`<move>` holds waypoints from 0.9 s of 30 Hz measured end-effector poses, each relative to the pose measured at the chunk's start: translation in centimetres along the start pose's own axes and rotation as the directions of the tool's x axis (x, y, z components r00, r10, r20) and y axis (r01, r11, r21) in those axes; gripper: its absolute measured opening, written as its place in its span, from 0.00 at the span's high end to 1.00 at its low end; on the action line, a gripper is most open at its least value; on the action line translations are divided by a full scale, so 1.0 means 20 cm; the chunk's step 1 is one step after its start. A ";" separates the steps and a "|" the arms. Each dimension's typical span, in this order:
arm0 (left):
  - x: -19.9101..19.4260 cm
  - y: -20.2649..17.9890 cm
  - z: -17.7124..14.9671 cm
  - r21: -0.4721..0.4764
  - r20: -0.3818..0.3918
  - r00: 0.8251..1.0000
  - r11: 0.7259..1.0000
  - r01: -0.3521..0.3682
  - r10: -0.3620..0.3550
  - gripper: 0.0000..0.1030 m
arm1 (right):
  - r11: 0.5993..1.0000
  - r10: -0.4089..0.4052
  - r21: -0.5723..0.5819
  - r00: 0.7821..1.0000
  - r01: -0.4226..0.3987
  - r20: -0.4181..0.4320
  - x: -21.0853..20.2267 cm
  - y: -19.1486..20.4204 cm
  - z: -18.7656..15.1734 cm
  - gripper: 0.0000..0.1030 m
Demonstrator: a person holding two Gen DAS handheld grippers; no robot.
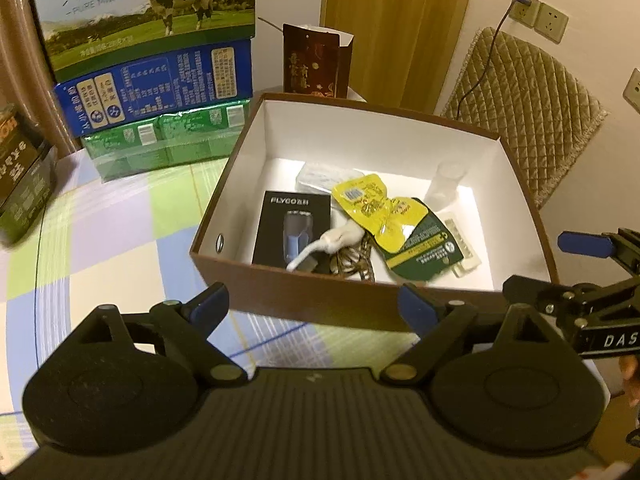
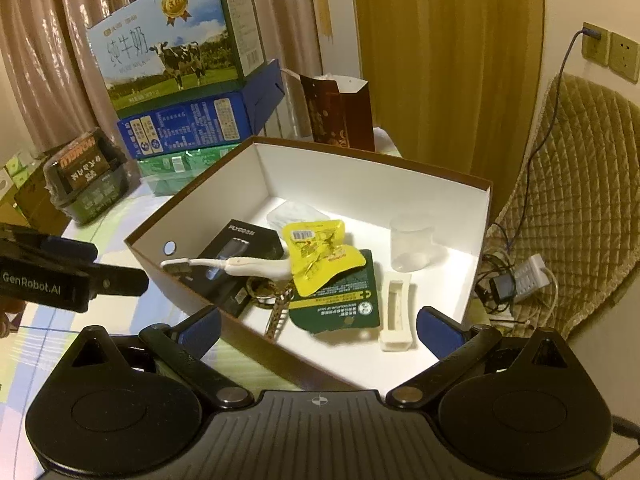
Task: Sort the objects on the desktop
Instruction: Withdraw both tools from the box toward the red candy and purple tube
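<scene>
A brown box (image 1: 280,284) with a white inside stands on the checked tablecloth (image 1: 120,240). In it lie a black FLYCO carton (image 1: 276,224), a yellow packet (image 1: 376,208), a green packet (image 1: 424,248), a white cable plug (image 1: 340,240), keys (image 1: 356,264), a clear cup (image 1: 444,184) and a white plastic piece (image 1: 464,248). My left gripper (image 1: 312,306) is open and empty just in front of the box's near wall. At the box's near right corner my right gripper (image 2: 318,332) hangs open and empty over the box (image 2: 360,168). Each gripper shows in the other's view: right gripper (image 1: 556,266), left gripper (image 2: 104,264).
Stacked milk cartons (image 1: 152,60) stand behind the box at the left, with a dark snack pack (image 1: 24,184) beside them. A dark red paper bag (image 1: 316,60) stands at the back. A quilted chair (image 2: 580,200) and a power strip with cables (image 2: 520,276) lie to the right.
</scene>
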State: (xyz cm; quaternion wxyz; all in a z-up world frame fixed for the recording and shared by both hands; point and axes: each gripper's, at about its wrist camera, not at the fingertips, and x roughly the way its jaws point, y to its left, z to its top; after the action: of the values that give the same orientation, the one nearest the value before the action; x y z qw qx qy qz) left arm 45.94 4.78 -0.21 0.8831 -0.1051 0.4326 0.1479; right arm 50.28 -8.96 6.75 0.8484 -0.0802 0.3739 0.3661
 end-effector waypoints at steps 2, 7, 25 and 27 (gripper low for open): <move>-0.03 0.00 -0.02 -0.006 0.000 1.000 1.000 -0.001 0.001 0.13 | 1.000 -0.002 -0.004 1.000 0.002 0.004 -0.03 0.01 -0.01 0.02; -0.09 -0.01 -0.07 -0.009 0.008 1.000 1.000 -0.005 0.005 0.13 | 1.000 -0.001 -0.001 1.000 0.001 0.013 -0.09 0.03 -0.04 0.02; -0.23 -0.08 -0.26 0.008 -0.011 1.000 1.000 0.003 -0.003 0.13 | 1.000 0.004 -0.006 1.000 -0.004 0.002 -0.27 0.12 -0.19 0.02; -0.23 -0.09 -0.28 0.009 -0.014 1.000 1.000 0.009 -0.009 0.13 | 1.000 0.005 -0.005 1.000 -0.005 -0.004 -0.28 0.13 -0.22 0.02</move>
State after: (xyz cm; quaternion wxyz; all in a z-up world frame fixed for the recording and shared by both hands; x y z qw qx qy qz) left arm 39.68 0.49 0.18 0.8812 -0.1040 0.4391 0.1412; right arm 43.55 -12.04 7.91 0.8466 -0.0819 0.3747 0.3689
